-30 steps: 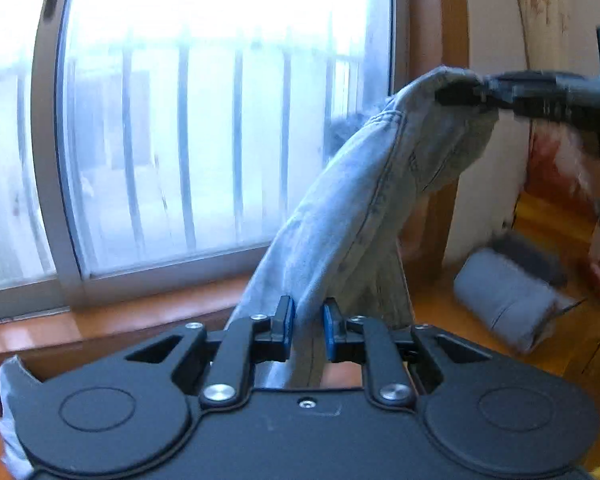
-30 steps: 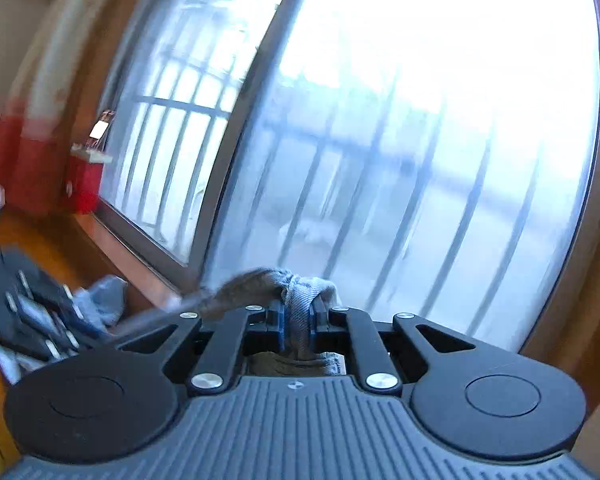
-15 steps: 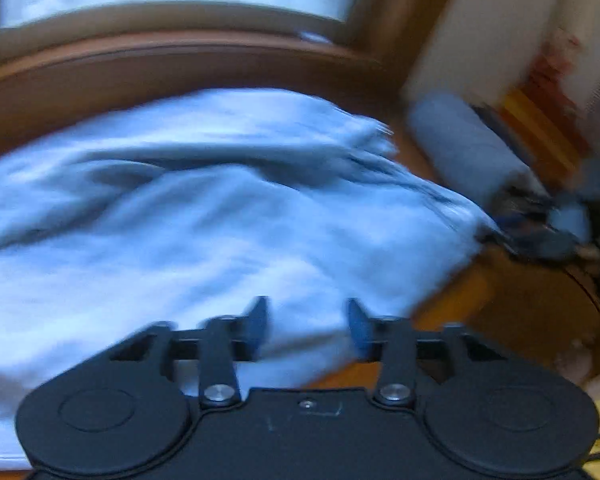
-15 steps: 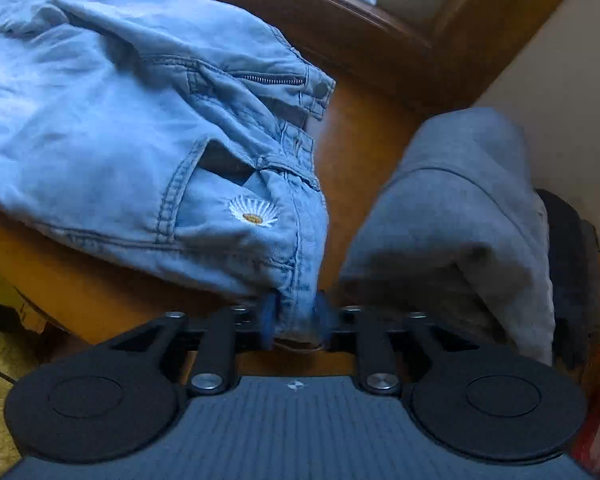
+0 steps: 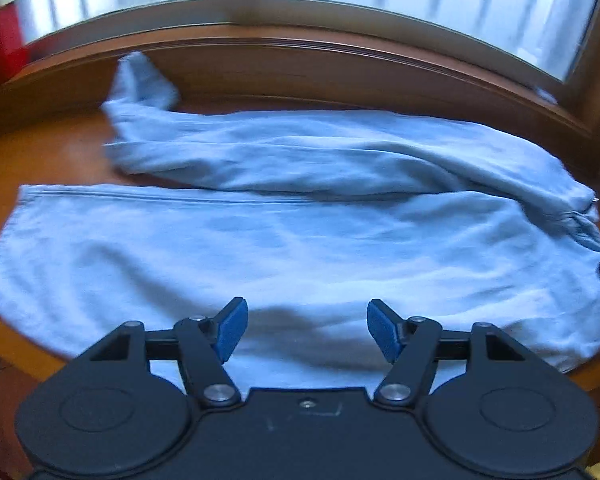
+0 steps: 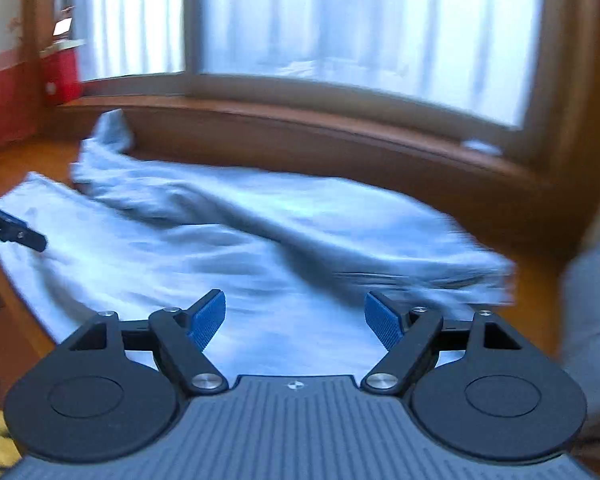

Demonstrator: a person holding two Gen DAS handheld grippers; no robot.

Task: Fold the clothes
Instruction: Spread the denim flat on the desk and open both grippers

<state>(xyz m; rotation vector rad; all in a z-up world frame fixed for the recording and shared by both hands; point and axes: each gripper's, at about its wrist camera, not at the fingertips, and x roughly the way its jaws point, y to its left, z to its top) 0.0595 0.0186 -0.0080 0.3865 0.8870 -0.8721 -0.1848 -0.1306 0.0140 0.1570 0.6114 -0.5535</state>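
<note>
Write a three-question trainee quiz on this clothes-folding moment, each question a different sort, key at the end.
1. True or false: the left gripper is clamped on the light blue jeans.
2. Multiple choice: the jeans lie A) spread on the wooden surface below the window; B) hanging in the air; C) rolled into a bundle.
3. Fill in: the right gripper has its jaws ____.

Key:
1. False; its blue pads stand apart with nothing pinched, jaws just opened.
2. A.
3. Open.
</note>
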